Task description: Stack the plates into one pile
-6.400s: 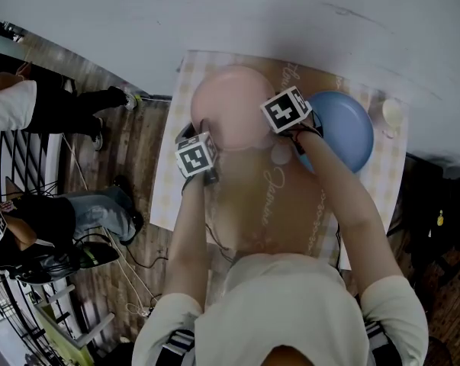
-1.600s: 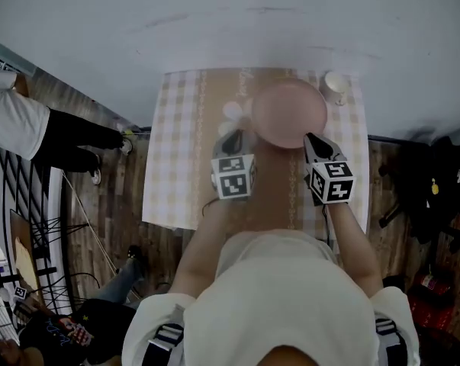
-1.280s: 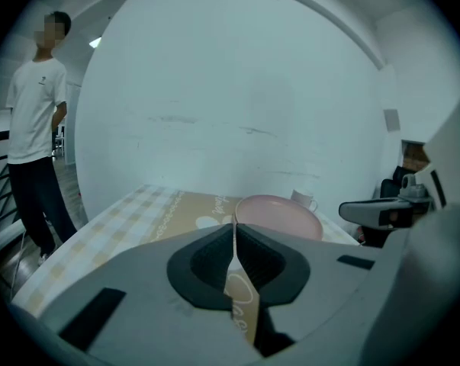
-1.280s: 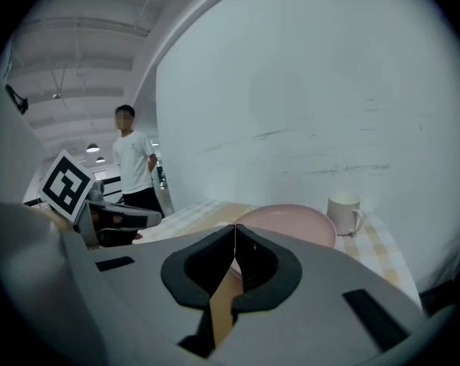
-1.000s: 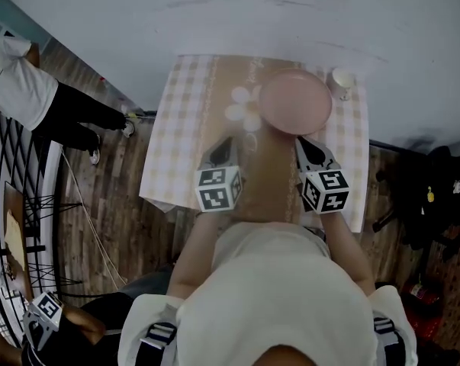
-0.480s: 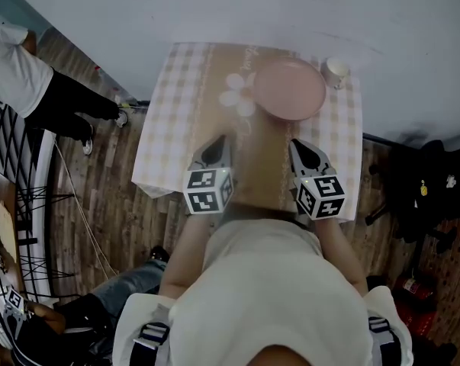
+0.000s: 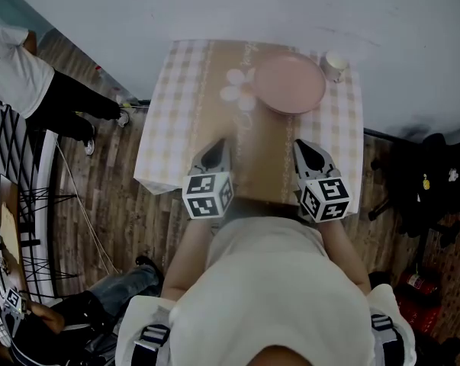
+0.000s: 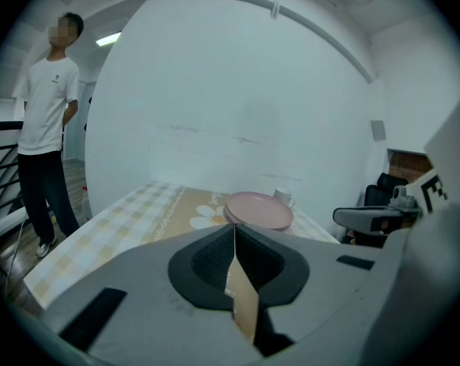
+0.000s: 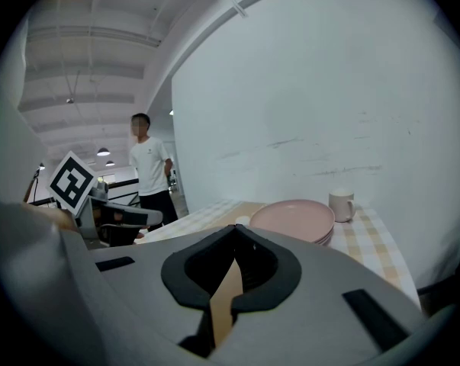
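Plates (image 7: 289, 84) in one pink pile, upper right of head view beside mug (image 7: 335, 65) (stacking looks done); left gripper (image 7: 217, 149) and right gripper (image 7: 306, 152) jaws pressed together, empty, at lower table (image 7: 172, 120) edge

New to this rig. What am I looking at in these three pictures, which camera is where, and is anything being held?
There is no robot here. A person holds a hand-held gripper in each hand: the left gripper and the right gripper. The marker cubes are part of them. The top-down picture comes from a camera on the person's head. The other two come from cameras riding on each gripper, looking along its fingers. On the checked table lie a pile of pink plates and, beside it, a white cup. Both grippers' fingers are closed together and hold nothing. They hang over the table's near part, apart from the plates.
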Action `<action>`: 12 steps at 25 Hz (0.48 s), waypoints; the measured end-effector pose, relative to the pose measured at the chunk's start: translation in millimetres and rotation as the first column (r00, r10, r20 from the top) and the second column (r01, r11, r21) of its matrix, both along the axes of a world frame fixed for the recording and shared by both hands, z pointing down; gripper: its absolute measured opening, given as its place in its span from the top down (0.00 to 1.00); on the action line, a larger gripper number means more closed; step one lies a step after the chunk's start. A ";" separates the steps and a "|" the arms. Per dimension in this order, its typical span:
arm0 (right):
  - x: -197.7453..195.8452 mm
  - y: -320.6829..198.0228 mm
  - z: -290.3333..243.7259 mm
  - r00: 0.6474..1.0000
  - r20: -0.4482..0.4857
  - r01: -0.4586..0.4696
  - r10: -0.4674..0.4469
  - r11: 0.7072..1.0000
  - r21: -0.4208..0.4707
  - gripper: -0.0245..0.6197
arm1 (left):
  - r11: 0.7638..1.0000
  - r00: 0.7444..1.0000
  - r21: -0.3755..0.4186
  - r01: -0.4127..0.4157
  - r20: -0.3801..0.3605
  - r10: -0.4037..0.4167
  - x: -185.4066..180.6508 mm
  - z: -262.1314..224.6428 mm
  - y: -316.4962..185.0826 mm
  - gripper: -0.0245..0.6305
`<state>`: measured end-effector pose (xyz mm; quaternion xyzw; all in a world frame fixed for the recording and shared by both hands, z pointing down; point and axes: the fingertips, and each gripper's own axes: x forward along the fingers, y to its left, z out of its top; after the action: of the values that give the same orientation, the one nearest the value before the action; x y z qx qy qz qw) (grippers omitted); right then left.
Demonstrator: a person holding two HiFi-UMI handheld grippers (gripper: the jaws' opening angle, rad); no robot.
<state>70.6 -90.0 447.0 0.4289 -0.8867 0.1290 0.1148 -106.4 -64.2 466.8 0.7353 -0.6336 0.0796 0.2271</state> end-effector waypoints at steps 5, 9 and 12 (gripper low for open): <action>2.4 2.9 -0.1 1.000 -0.007 -0.001 0.002 1.000 0.005 0.96 | 1.000 1.000 0.002 -0.006 0.005 0.006 2.1 -0.2 2.4 0.95; 2.5 -0.2 2.0 1.000 -0.003 0.002 -0.002 1.000 -0.017 0.96 | 1.000 1.000 0.001 -0.014 0.010 0.014 3.6 -0.5 -0.6 0.95; 2.0 -3.2 1.3 1.000 -0.004 -0.001 0.001 1.000 -0.010 0.96 | 1.000 1.000 -0.004 -0.019 0.013 0.019 4.4 0.7 -2.5 0.95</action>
<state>72.6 -93.3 448.3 0.4288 -0.8856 0.1327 0.1189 -102.1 -66.7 467.5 0.7402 -0.6280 0.0875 0.2237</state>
